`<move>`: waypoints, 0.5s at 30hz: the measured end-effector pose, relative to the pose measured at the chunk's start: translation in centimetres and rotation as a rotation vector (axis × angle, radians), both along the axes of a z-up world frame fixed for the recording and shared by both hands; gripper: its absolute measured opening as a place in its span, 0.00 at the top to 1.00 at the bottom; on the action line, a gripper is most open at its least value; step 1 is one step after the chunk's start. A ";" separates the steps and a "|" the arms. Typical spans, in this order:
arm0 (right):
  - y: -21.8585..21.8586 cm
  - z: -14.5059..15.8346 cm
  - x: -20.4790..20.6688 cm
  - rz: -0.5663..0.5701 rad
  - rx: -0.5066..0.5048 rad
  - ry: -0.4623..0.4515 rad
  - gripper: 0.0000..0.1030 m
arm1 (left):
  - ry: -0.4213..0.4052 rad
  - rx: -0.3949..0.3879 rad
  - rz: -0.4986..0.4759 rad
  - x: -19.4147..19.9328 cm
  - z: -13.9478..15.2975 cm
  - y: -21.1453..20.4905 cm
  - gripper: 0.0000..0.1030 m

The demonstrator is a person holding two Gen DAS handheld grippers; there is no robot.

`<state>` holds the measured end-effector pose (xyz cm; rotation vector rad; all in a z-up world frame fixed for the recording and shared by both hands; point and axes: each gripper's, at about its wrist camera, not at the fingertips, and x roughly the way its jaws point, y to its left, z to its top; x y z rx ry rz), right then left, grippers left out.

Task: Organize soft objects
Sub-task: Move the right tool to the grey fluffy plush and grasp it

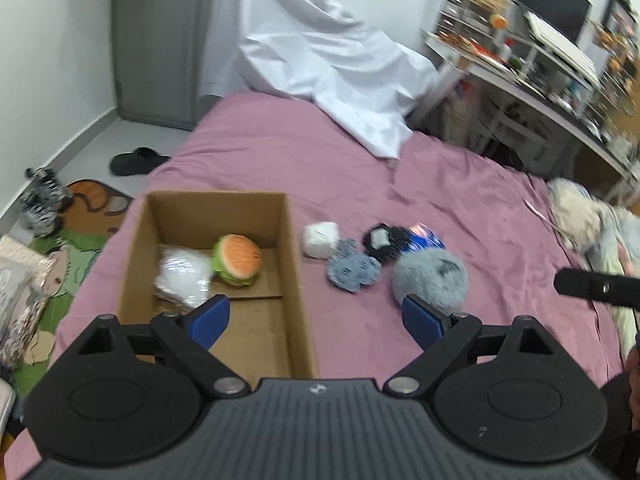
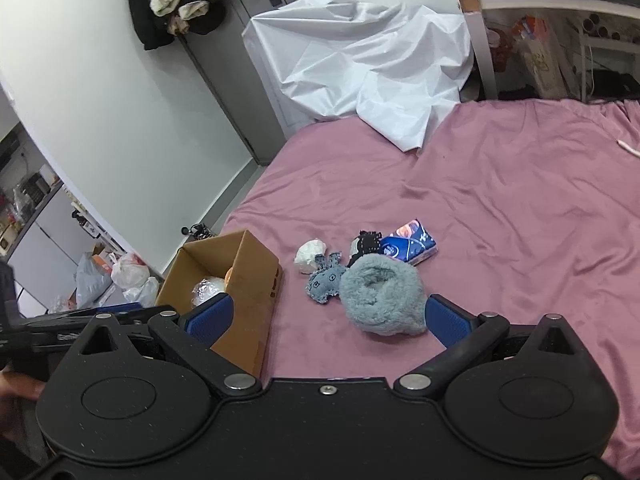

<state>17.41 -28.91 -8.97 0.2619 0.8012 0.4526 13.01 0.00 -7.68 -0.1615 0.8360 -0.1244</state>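
Observation:
An open cardboard box (image 1: pixel 294 276) (image 2: pixel 256 292) sits on the pink bed. Inside lie a plush burger (image 1: pixel 237 260) and a white plastic-wrapped item (image 1: pixel 184 276). Right of the box lie a white soft ball (image 1: pixel 321 239) (image 2: pixel 310 260), a small blue-grey plush (image 1: pixel 352 272) (image 2: pixel 326 278), a black soft item (image 1: pixel 382 242) (image 2: pixel 364 242), a blue tissue pack (image 1: pixel 426 238) (image 2: pixel 410 245) and a fluffy grey piece (image 1: pixel 430 278) (image 2: pixel 382 300). My left gripper (image 1: pixel 318 318) is open and empty above the box's near right wall. My right gripper (image 2: pixel 328 316) is open and empty, just before the fluffy grey piece.
A crumpled white sheet (image 1: pixel 320 64) (image 2: pixel 368 60) covers the bed's far end. A desk with shelves (image 1: pixel 540 64) stands at the right. Plush toys (image 1: pixel 592 216) lie at the bed's right edge. A mat, slipper (image 1: pixel 136 160) and bags are on the floor at left.

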 end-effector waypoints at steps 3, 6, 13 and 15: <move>-0.5 -0.3 0.4 -0.008 0.004 0.016 0.00 | 0.011 0.016 -0.031 0.9 -0.5 -1.1 0.11; -1.2 -0.8 0.8 -0.021 0.010 0.029 0.00 | 0.018 0.006 -0.057 1.9 -1.0 -1.9 0.11; -2.8 -2.3 1.9 -0.071 0.017 0.058 0.00 | 0.054 -0.004 -0.111 4.2 -2.6 -4.3 0.11; -3.3 -2.8 2.3 -0.085 0.018 0.065 0.00 | 0.058 0.001 -0.122 4.8 -2.9 -4.8 0.11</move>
